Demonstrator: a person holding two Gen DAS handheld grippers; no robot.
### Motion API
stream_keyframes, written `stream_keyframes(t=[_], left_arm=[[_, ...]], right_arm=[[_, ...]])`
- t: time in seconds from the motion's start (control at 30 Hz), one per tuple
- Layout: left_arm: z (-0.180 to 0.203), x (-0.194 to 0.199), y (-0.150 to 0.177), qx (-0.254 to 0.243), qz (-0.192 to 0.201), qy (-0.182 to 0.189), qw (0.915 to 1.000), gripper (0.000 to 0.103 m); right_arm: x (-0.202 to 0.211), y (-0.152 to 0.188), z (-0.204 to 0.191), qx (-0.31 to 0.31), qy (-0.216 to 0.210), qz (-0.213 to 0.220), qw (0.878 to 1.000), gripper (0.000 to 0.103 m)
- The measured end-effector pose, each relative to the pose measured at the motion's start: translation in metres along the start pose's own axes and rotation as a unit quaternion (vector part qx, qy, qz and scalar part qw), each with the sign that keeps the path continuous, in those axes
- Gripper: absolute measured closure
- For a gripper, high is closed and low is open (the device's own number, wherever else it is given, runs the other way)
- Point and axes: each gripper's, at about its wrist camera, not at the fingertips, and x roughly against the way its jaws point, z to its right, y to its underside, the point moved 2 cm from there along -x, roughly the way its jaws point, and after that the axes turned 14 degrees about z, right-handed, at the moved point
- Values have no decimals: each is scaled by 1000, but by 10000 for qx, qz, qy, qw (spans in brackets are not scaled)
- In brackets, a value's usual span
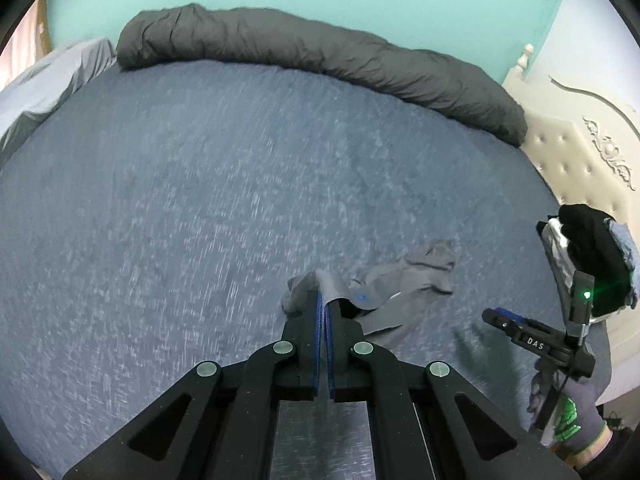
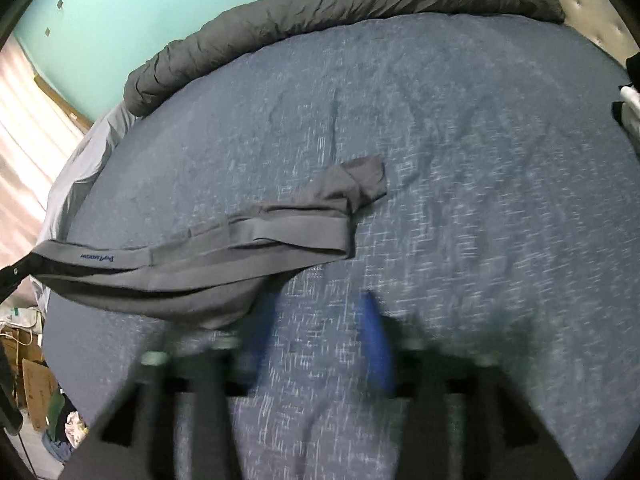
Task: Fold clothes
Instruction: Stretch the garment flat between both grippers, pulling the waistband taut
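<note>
A grey pair of underwear with a wide waistband lies on the blue bedsheet. My left gripper is shut on one end of its waistband and lifts that end. In the right wrist view the underwear stretches from the left edge, where the left gripper's tip holds it, toward the middle. My right gripper is open and empty, blurred by motion, just right of the garment. It also shows in the left wrist view, held by a gloved hand.
A rolled dark grey duvet lies along the far edge of the bed. A cream tufted headboard stands at the right. Black and light items sit near the headboard. Boxes and clutter are on the floor at left.
</note>
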Motion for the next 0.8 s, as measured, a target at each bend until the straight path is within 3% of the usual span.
stream_keyframes(t=[0.3,0.6,0.63,0.67,0.77,0.8], left_arm=[[-18,-41,18,35,-128,24,9999,101],[-26,-67,25,-52,-209,-50,9998,101],[-27,-69,26,-42,-220,-61,9997,101],[-27,-70,26,-35,-224,-73,9997,101],[-28,-67,25,-38,-205,-86,9997,101],[-28,-65,23,-49,-186,-93,9998,101]], right_arm=[[-59,-1,15,370,400,-160,9984,49],[-88,-4,20,487,396,-86,9980,51],[-89,-5,19,545,392,-88,9977,66],[-89,-6,18,600,398,-109,9973,87],[-79,-11,16,641,281,-59,9975,101],[-74,-14,15,660,250,-15,9975,102]])
